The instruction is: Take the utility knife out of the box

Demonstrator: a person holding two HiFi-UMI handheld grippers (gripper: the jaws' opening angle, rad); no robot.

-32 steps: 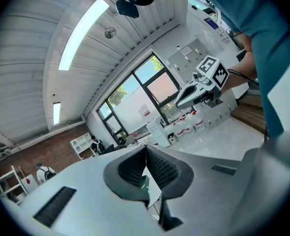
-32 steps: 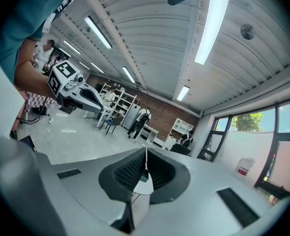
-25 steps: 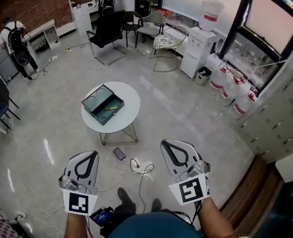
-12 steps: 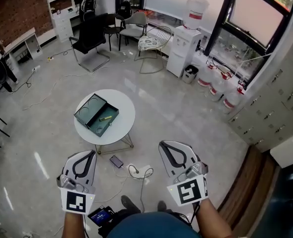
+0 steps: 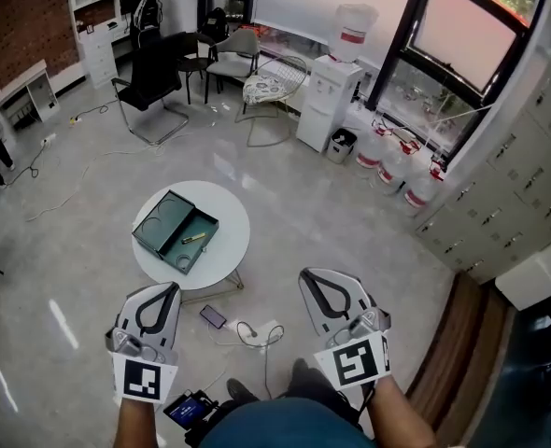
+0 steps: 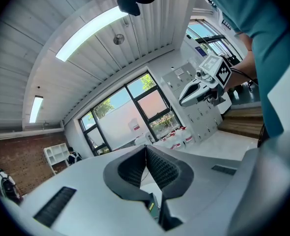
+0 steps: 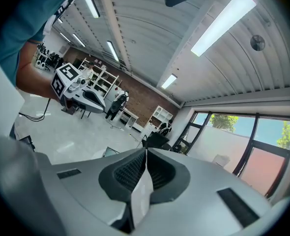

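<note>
Both shut and empty: left gripper [image 5: 170, 290], right gripper [image 5: 308, 276], short of the round table [image 5: 231, 215].
I see the open box [image 5: 168, 220] on it, glossy floor [image 5: 332, 222] around.

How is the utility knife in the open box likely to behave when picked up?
The utility knife shows as a slim, straight bar, so it should probably lift without bending. It lies flat on the floor of the open box, so a nudge would likely slide it rather than roll it. It is too small here to judge slipperiness.
</note>
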